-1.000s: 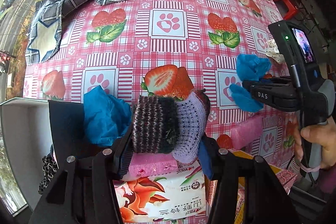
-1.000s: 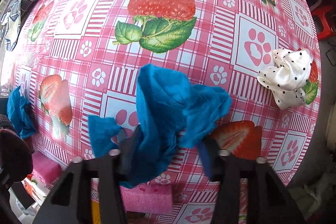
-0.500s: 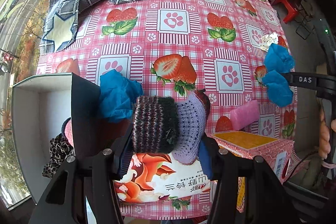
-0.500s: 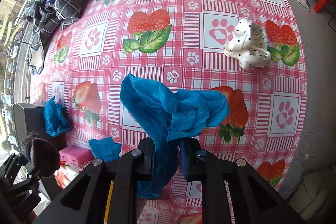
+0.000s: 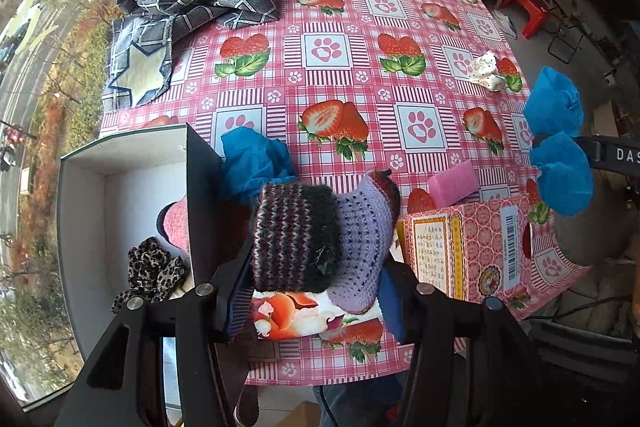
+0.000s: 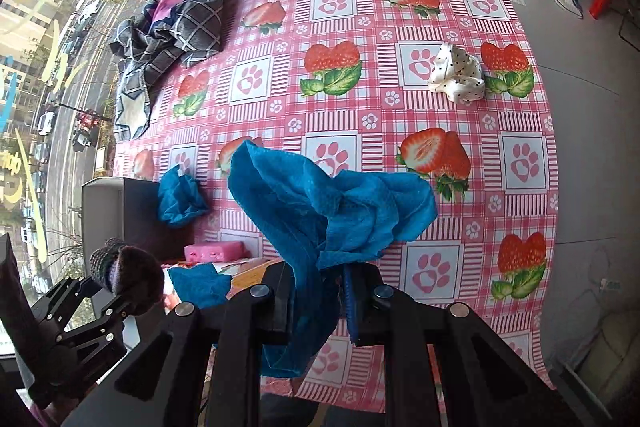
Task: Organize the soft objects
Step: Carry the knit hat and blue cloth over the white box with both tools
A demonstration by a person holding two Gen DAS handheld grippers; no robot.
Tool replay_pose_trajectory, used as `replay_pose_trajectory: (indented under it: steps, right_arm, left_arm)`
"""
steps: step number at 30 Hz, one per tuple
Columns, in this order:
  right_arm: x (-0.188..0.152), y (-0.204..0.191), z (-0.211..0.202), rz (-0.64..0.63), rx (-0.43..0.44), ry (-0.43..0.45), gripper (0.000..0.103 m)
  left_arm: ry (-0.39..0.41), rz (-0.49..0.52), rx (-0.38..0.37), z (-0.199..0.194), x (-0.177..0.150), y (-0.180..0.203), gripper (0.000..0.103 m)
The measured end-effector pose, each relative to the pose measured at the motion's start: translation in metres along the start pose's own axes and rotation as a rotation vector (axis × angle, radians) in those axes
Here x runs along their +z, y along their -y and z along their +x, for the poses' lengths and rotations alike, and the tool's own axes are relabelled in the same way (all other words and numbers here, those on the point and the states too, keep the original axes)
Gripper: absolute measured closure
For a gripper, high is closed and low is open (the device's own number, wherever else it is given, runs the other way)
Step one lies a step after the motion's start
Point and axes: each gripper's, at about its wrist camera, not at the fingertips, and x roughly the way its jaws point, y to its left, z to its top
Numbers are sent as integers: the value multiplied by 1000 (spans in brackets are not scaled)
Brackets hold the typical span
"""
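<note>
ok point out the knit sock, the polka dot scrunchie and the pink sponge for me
knit sock [image 5: 296,235]: left wrist view, on its dark striped cuff between the fingers
polka dot scrunchie [image 6: 458,77]: right wrist view, on the middle of its white folds
pink sponge [image 5: 454,183]: left wrist view, on its top face

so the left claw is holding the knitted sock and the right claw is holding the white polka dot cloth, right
Not quite. The left claw does hold the knitted sock, but the right claw is shut on a blue cloth, as the right wrist view shows. The white polka dot cloth lies untouched on the tablecloth, further away.
</note>
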Motion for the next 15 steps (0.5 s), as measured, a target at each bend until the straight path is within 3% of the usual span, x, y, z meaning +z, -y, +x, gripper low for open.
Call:
replay_pose_trajectory:
  steps: [8, 15]
  right_arm:
    - [-30, -44, -21, -39, 44, 22, 84]
    - [-46, -83, -20, -140, 29, 7, 84]
  left_arm:
    - [36, -32, -4, -19, -14, -17, 45]
    - [48, -78, -9, -26, -29, -34, 45]
